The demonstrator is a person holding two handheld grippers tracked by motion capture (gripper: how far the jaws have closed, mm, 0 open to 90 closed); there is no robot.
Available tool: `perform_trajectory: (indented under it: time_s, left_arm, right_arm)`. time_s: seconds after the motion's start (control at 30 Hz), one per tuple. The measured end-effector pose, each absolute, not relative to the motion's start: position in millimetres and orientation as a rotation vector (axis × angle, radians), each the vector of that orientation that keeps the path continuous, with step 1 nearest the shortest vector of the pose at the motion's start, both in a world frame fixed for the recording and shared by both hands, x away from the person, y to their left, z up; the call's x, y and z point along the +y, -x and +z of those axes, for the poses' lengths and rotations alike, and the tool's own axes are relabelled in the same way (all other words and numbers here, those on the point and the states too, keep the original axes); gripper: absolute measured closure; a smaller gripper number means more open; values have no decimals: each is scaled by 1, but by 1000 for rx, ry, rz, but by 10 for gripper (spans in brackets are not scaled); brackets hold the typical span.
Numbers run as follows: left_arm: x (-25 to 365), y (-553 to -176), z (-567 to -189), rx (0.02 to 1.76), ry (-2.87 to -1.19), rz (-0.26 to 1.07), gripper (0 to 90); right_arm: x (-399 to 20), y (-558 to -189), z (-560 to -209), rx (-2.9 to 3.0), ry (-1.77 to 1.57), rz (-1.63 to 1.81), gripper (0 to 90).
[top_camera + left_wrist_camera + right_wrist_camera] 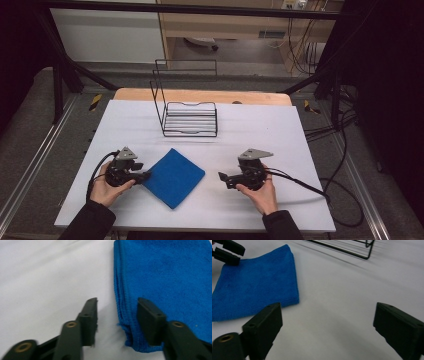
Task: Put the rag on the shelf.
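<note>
White-topped table (280, 125), dim grey floor (30, 145)

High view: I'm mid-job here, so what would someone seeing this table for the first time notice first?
A folded blue cloth lies near the front of the white table, between the two hands. The left tongs stand open at the cloth's left corner, one jaw over the cloth and one beside it; the right tongs are open, clear of it. An empty black wire rack stands farther back.
</note>
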State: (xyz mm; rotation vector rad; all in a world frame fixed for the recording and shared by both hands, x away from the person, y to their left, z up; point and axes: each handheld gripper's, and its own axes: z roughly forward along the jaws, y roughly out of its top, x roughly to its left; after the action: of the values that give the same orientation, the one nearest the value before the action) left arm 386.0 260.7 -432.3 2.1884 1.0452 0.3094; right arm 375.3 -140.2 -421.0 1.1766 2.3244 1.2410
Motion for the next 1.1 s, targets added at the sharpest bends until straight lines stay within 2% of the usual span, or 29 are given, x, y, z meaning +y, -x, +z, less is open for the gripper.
perform_trajectory:
  time_s: [0.03, 0.07, 0.13, 0.17, 0.33, 0.37, 0.4, 0.7, 0.8, 0.83, 0.97, 1.1]
  left_arm:
    - [262, -387, -434, 1047, -2184, 307, 548]
    - [263, -387, -435, 1051, -2185, 303, 584]
    - [263, -388, -438, 1057, -2184, 287, 599]
    - [263, -389, -439, 1058, -2192, 291, 617]
    - [259, -387, -442, 1041, -2195, 273, 697]
    - [259, -387, -442, 1034, -2198, 271, 739]
    - [258, -386, -442, 1033, -2199, 276, 743]
    - [258, -386, -444, 1055, -2176, 234, 798]
    - [257, -385, -443, 1071, -2171, 225, 842]
    - [257, -385, -443, 1071, -2171, 225, 847]
    - [258, -385, -443, 1087, -2159, 214, 860]
    - [259, -383, -441, 1106, -2135, 197, 864]
  right_arm:
    - [-133, -376, -422, 2326, -1165, 1246, 155]
    - [-120, -378, -424, 2327, -1168, 1257, 236]
    - [-114, -380, -425, 2336, -1179, 1256, 254]
    - [-102, -384, -429, 2351, -1185, 1262, 314]
    - [-81, -388, -435, 2358, -1215, 1239, 426]
    - [-74, -390, -439, 2364, -1252, 1241, 475]
    - [-70, -390, -442, 2364, -1271, 1233, 498]
    - [-62, -389, -454, 2335, -1352, 1176, 599]
    - [-61, -387, -454, 2351, -1390, 1190, 729]
    - [-61, -387, -454, 2351, -1390, 1190, 729]
    - [-61, -392, -452, 2405, -1434, 1217, 853]
    - [-64, -403, -446, 2419, -1438, 1238, 863]
